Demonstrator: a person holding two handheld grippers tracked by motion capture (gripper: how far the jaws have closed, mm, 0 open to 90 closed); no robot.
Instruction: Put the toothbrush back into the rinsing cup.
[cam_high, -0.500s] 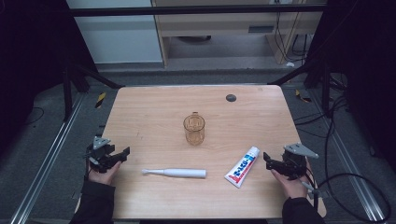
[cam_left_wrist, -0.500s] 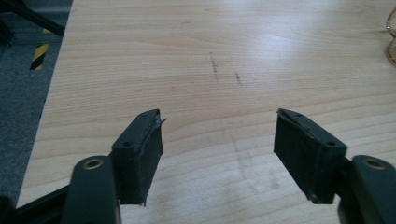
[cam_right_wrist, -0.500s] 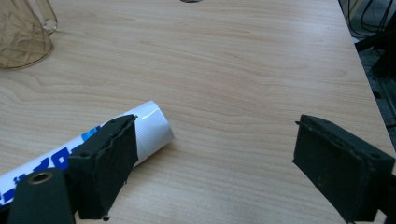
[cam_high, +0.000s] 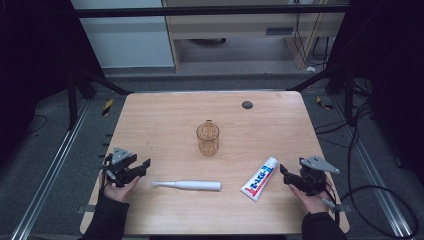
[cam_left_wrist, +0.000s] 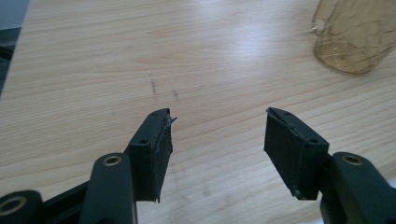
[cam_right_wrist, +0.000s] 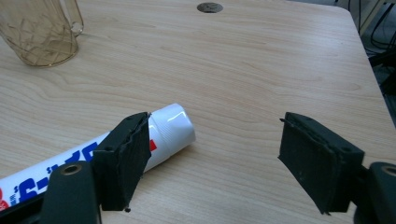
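Note:
A clear amber cup (cam_high: 208, 138) with a handle stands upright at the table's middle; it also shows at the top right of the left gripper view (cam_left_wrist: 356, 35) and top left of the right gripper view (cam_right_wrist: 39, 32). A white toothbrush (cam_high: 186, 185) lies flat near the front edge. A white toothpaste tube (cam_high: 259, 178) with blue and red print lies to its right, its cap end (cam_right_wrist: 170, 129) just beyond my right gripper's left jaw. My left gripper (cam_high: 144, 165) (cam_left_wrist: 215, 133) is open at the front left, nothing between its jaws. My right gripper (cam_high: 283, 172) (cam_right_wrist: 212, 154) is open beside the tube.
The wooden table (cam_high: 165, 120) has a small dark round hole (cam_high: 247, 105) near its back right. Metal rails and black frame legs flank the table. Cables (cam_high: 370, 195) lie on the floor at the right.

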